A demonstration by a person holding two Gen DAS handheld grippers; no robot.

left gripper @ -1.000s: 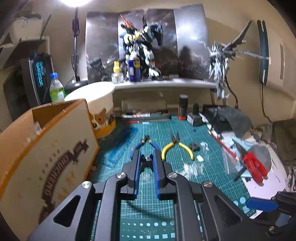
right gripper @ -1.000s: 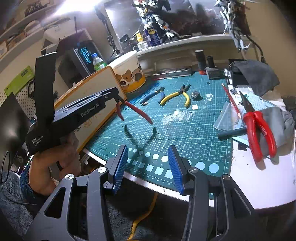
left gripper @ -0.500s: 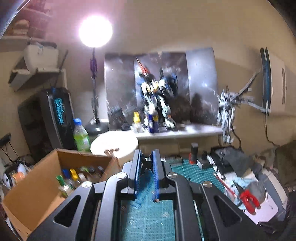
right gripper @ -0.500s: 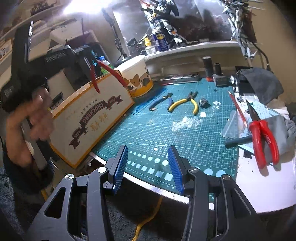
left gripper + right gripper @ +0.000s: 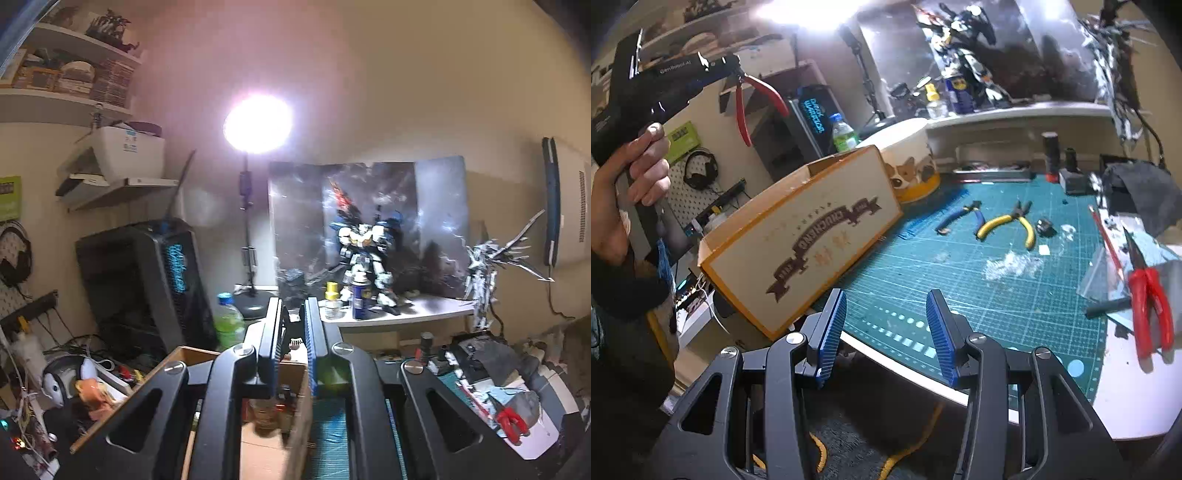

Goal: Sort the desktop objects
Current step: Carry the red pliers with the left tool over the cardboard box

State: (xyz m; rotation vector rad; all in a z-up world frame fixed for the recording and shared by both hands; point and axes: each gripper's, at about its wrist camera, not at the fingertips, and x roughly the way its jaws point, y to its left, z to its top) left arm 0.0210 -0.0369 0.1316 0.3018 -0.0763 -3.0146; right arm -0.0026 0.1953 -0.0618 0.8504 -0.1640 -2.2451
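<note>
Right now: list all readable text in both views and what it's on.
"CHUCHENG": banner on the cardboard box side; its small print is unreadable.
"GenRobot.AI": body of the left gripper.
Cyan lettering on the black tower: too blurred.
Spray can label: too blurred.
Green sign: unreadable.

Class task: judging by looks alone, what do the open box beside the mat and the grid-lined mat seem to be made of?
Box: probably cardboard, matte, with a printed cream face; its raw brown edges and folded flaps suggest this. Mat: likely a rubbery or vinyl cutting mat, teal, matte, printed with white grid lines.

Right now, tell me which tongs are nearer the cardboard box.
Left. The left tongs, gripping red-handled cutters, hang above the cardboard box; the right tongs sit open beyond the mat's front edge.
</note>
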